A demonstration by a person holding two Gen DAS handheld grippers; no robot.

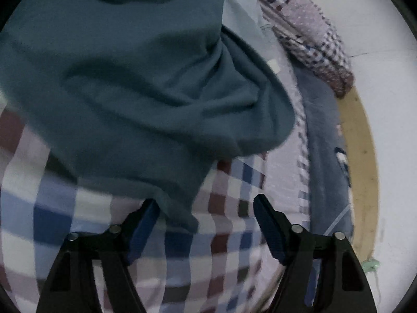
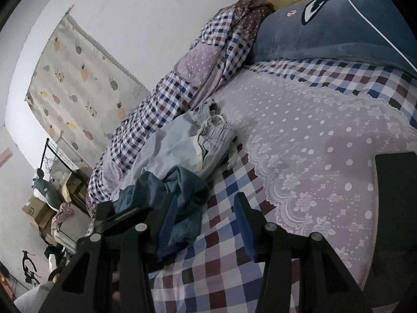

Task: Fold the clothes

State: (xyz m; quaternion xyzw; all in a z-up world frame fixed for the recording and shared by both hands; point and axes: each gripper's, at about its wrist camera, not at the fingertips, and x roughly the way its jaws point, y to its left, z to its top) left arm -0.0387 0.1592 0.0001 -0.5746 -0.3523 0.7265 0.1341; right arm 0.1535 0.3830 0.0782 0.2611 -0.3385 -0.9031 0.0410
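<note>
A teal garment [image 1: 135, 83] fills most of the left wrist view, bunched in soft folds on the checked bedsheet [image 1: 229, 234]. My left gripper [image 1: 206, 206] is open just below it, and a corner of the cloth hangs down beside the left finger [image 1: 146, 221]. In the right wrist view the same teal garment [image 2: 187, 190] lies crumpled on the checked sheet [image 2: 221, 255]. My right gripper [image 2: 204, 203] is open there, its left finger [image 2: 166, 224] against the cloth's near edge. A light blue garment [image 2: 182, 143] is heaped just behind the teal one.
A lilac dotted cover with a lace edge [image 2: 312, 135] spreads over the bed to the right. A rolled checked quilt [image 2: 166, 88] lies along the wall, and a blue pillow [image 2: 325, 31] sits at the wooden headboard [image 1: 359, 156]. Boxes and a rack [image 2: 52, 182] stand beyond the bed.
</note>
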